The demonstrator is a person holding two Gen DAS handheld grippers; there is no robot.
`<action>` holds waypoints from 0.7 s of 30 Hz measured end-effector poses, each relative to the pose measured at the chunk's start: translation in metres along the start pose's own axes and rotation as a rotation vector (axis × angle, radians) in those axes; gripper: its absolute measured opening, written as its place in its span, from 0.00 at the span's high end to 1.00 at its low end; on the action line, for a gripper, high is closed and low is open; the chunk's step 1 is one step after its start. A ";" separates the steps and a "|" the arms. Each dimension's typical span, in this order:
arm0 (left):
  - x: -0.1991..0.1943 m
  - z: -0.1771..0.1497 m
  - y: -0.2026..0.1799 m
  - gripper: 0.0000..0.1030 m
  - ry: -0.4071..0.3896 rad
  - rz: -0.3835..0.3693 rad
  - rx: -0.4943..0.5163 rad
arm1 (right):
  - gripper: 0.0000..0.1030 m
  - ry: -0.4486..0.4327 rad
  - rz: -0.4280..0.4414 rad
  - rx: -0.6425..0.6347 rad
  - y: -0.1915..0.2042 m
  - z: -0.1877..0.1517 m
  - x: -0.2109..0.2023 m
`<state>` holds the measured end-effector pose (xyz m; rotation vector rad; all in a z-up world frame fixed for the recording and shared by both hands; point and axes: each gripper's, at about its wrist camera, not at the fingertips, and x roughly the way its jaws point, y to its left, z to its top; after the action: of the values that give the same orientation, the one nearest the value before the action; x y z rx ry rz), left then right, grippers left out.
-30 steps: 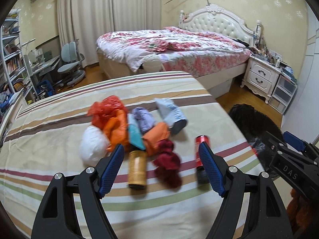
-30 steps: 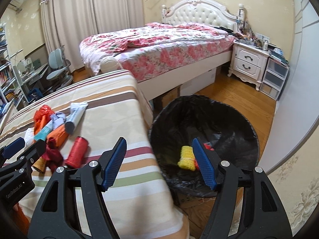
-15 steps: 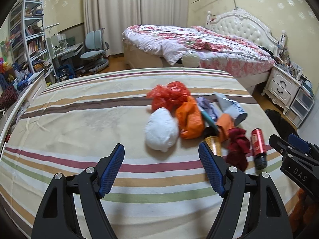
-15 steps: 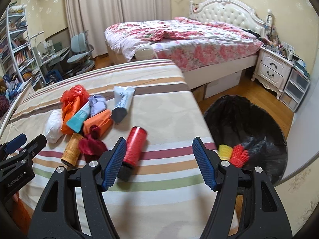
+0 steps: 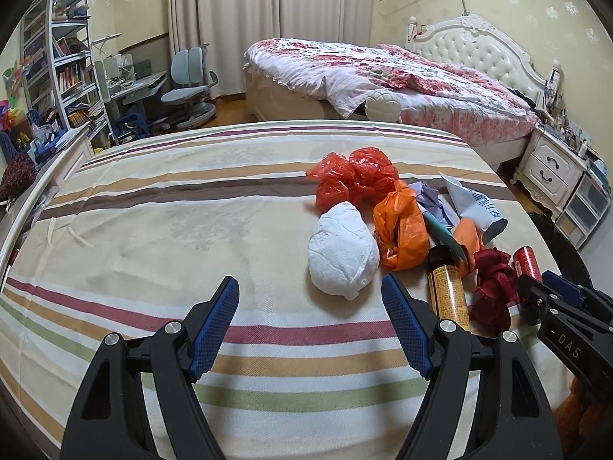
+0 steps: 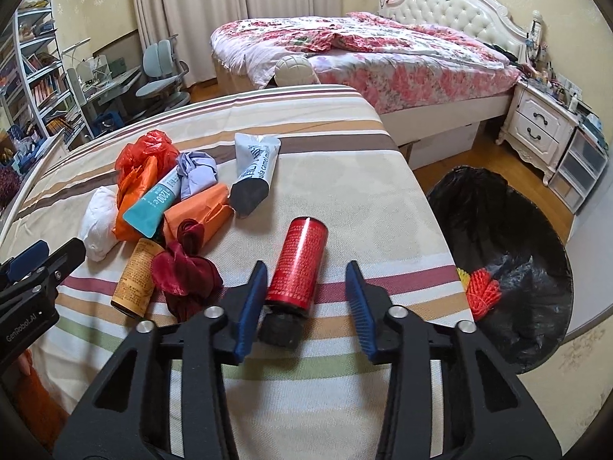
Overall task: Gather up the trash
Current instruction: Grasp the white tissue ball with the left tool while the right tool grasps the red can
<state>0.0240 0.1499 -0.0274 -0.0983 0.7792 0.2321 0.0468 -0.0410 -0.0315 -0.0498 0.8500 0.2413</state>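
Trash lies in a pile on a striped bedspread (image 5: 153, 230). A red bottle with a black cap (image 6: 299, 268) lies between the open jaws of my right gripper (image 6: 306, 295), untouched. My left gripper (image 5: 310, 318) is open and empty, just in front of a white wad (image 5: 343, 255). Beside the wad are an orange bag (image 5: 400, 232), a red bag (image 5: 356, 178), a yellow bottle (image 5: 448, 291) and a dark red cloth (image 5: 492, 291). A teal tube (image 6: 157, 203) and a grey tube (image 6: 253, 172) lie in the pile.
A black-lined trash bin (image 6: 505, 268) stands on the floor right of the bedspread, holding red and yellow net trash (image 6: 482, 291). A flowered bed (image 6: 364, 46), a nightstand (image 6: 540, 130), a desk chair (image 5: 189, 80) and bookshelves (image 5: 57, 57) are behind.
My right gripper swung from over the bin to the red bottle and now straddles it. My left gripper moved left, from the yellow bottle toward the white wad.
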 end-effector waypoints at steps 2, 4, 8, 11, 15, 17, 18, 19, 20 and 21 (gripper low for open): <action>0.004 0.002 -0.002 0.28 0.004 0.001 0.006 | 0.70 0.006 0.010 0.003 -0.002 0.001 0.002; 0.009 0.004 -0.002 0.28 0.010 0.002 0.009 | 0.75 0.010 0.014 0.004 -0.003 0.003 0.004; 0.015 0.008 -0.002 0.28 0.021 -0.001 0.011 | 0.76 0.010 0.009 0.004 -0.004 0.008 0.008; 0.020 0.011 -0.001 0.28 0.032 -0.009 0.008 | 0.76 0.008 0.004 0.000 -0.005 0.011 0.010; 0.022 0.011 0.001 0.30 0.046 -0.030 0.001 | 0.77 0.009 0.003 0.000 -0.007 0.014 0.013; 0.024 0.010 0.003 0.39 0.057 -0.047 -0.001 | 0.77 0.013 0.005 0.000 -0.007 0.015 0.015; 0.024 0.009 0.003 0.42 0.061 -0.065 0.000 | 0.77 0.015 0.006 0.000 -0.007 0.016 0.015; 0.024 0.009 0.003 0.48 0.062 -0.079 0.002 | 0.77 0.016 0.007 0.000 -0.007 0.016 0.015; 0.023 0.008 0.003 0.52 0.059 -0.090 0.004 | 0.77 0.016 0.007 -0.001 -0.007 0.016 0.015; 0.021 0.007 0.002 0.54 0.055 -0.092 0.011 | 0.77 0.015 0.007 -0.001 -0.007 0.016 0.015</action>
<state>0.0430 0.1568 -0.0370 -0.1309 0.8279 0.1381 0.0695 -0.0426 -0.0329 -0.0497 0.8651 0.2483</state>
